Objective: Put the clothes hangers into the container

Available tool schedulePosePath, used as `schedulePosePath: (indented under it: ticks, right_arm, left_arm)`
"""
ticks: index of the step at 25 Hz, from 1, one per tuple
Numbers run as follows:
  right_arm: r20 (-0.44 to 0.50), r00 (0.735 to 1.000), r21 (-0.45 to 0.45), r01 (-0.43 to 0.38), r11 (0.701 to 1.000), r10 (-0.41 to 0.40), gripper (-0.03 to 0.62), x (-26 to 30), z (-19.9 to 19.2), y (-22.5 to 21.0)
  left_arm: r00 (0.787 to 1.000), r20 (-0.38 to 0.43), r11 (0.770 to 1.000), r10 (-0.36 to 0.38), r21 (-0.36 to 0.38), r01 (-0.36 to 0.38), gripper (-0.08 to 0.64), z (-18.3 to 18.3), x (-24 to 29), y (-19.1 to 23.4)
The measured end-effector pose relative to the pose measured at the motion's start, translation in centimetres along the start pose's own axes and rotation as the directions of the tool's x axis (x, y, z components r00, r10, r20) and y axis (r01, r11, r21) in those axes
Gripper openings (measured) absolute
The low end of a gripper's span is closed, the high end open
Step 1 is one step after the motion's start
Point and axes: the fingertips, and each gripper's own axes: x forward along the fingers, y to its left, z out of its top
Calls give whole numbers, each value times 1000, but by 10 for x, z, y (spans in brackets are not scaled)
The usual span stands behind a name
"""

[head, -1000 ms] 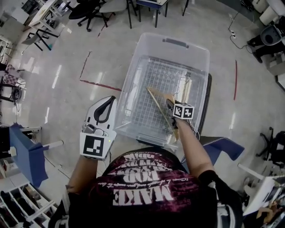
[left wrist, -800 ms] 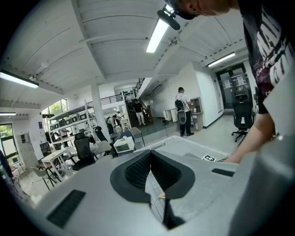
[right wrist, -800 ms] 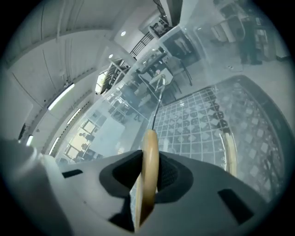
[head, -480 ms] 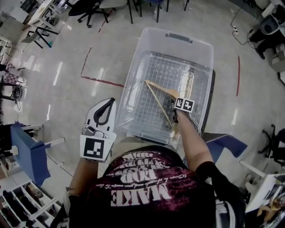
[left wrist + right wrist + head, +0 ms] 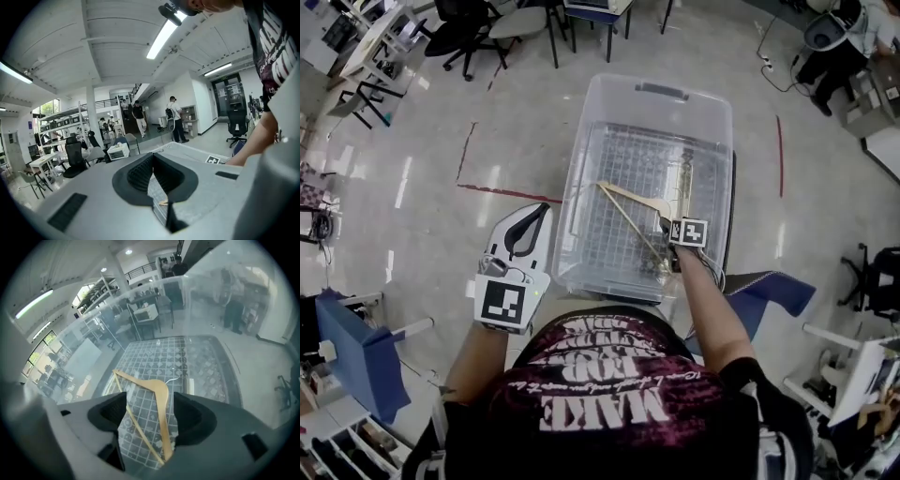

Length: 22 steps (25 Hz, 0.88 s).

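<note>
A pale wooden hanger (image 5: 628,202) lies on the grid floor of a clear plastic container (image 5: 647,86). My right gripper (image 5: 666,225) reaches into the container's near right corner. Its jaws are opening, wide apart, and the hanger (image 5: 159,394) shows between them with no pad pressing on it. The right gripper (image 5: 151,416) looks down at the container floor. A second pale wooden piece (image 5: 685,178) lies along the container's right wall. My left gripper (image 5: 525,225) hangs outside the container's left wall, shut and empty. In its own view the left gripper (image 5: 152,159) points out across the room.
The container stands on a dark support (image 5: 733,216) close in front of the person. Red tape lines (image 5: 502,187) mark the floor to its left. Office chairs (image 5: 459,28) stand at the back, a blue panel (image 5: 356,337) at left, blue cloth (image 5: 769,291) at right.
The right gripper's jaws have opened and let go of the hanger, which now lies lower in the container. The left gripper has hardly moved.
</note>
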Motion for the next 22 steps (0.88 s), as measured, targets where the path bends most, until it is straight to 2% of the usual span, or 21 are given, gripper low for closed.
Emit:
schedulePosePath:
  ticks: [2, 4, 9, 11, 14, 15, 22]
  right_arm:
    - [99, 995, -30, -18, 999, 21, 311, -32, 20, 9]
    - [214, 975, -67, -49, 997, 63, 281, -71, 37, 25]
    - [464, 873, -166, -80, 983, 150, 179, -180, 63, 70]
    - [519, 834, -223, -76, 972, 185, 142, -213, 69, 90]
    - [586, 787, -296, -17, 955, 195, 23, -255, 78, 110]
    - [603, 773, -309, -1, 951, 197, 5, -267, 81, 116]
    - [700, 678, -356, 58, 933, 225, 3, -346, 105, 144]
  left_arm:
    - [999, 40, 1000, -25, -11, 25, 6, 8, 7, 3]
    - [996, 80, 998, -39, -36, 42, 6, 15, 8, 5]
    - [985, 159, 995, -69, -56, 79, 6, 28, -1, 8]
    - [977, 194, 992, -91, -67, 106, 6, 31, -4, 10]
    - [968, 221, 989, -118, -67, 135, 6, 37, -4, 11]
    - [966, 224, 988, -126, -65, 144, 6, 39, -3, 10]
    - [950, 250, 979, -185, -39, 201, 6, 49, 2, 0]
